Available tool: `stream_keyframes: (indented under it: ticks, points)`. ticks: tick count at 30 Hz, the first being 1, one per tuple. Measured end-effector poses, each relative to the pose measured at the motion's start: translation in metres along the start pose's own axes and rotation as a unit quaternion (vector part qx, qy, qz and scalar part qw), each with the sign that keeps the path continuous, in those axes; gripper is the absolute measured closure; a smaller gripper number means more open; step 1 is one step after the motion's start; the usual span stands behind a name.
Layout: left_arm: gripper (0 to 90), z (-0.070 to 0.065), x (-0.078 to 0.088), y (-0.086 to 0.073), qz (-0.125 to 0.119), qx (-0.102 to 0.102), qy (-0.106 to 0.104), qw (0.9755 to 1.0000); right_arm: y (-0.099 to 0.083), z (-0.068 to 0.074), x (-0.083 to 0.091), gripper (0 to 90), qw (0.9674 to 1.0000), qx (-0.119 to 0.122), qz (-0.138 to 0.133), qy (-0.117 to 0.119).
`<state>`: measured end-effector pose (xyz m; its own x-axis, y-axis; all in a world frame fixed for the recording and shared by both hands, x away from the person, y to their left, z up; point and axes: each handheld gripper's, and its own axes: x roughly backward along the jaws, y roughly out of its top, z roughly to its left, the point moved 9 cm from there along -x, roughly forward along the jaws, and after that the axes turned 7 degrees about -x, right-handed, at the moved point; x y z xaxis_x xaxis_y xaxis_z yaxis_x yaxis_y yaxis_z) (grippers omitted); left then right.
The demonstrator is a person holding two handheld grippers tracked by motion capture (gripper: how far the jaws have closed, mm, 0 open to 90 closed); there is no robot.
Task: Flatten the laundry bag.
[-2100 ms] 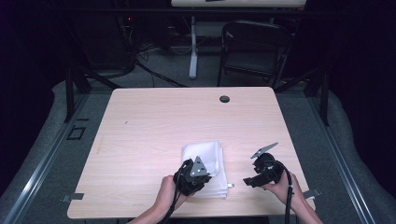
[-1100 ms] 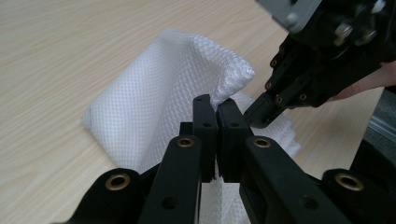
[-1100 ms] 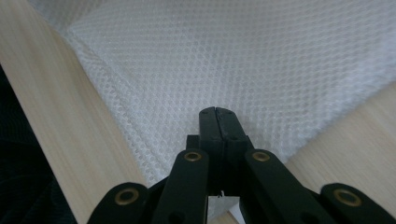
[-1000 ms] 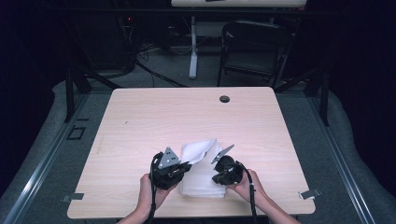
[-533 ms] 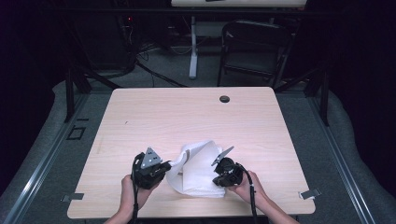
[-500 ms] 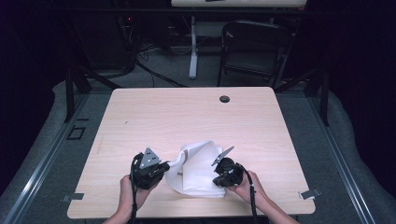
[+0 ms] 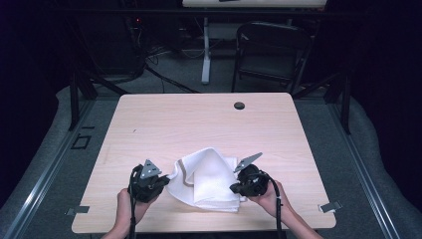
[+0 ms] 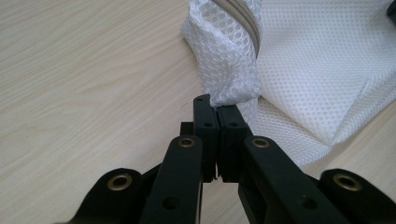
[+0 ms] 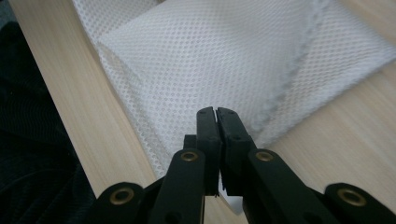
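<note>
High view: one white mesh bag (image 7: pixel 209 179) lies crumpled on the wooden table (image 7: pixel 199 124), toward the 6 o'clock edge and slightly right of centre. No brand, label or writing can be read on any item.

Count: one bag, two grippers, two hands, one dark round hole (image 7: pixel 239 105) in the tabletop at 12 o'clock, one folding chair (image 7: pixel 271 52) beyond the far edge.

Left gripper (image 7: pixel 161 180) sits at the bag's 9 o'clock side; right gripper (image 7: pixel 235 187) at its 4 o'clock corner.

Left gripper view: jaws pressed together, pinching a bunched fold of mesh just below a beige zipper (image 8: pixel 243 16) that runs up out of frame.

Right gripper view: jaws closed tight on the mesh edge; bag lies in two flat layers ahead, table edge at 9 o'clock.

Mesh is lifted in a peak between the two grippers; the rest lies on the wood.
</note>
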<state>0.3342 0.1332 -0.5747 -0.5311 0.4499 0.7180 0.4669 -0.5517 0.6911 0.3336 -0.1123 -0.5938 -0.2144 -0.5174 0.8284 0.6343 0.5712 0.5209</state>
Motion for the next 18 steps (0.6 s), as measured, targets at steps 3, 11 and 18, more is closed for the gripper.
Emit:
stream_keyframes:
  ticks: [3, 11, 18]
  points:
    - [88.8, 0.001, -0.002, -0.003, 0.007, 0.006, -0.005, 0.9999, 0.002, -0.005, 0.012, 88.5, 0.9997, -0.012, -0.019, -0.008]
    - [88.8, 0.005, -0.003, -0.007, 0.014, 0.016, -0.004, 0.9998, 0.003, -0.023, 0.015, 88.4, 0.9986, -0.039, -0.026, -0.023]
    - [88.7, 0.006, -0.002, -0.01, 0.016, 0.018, -0.003, 0.9997, -0.001, -0.018, -0.023, 88.2, 0.9987, -0.047, 0.014, -0.012]
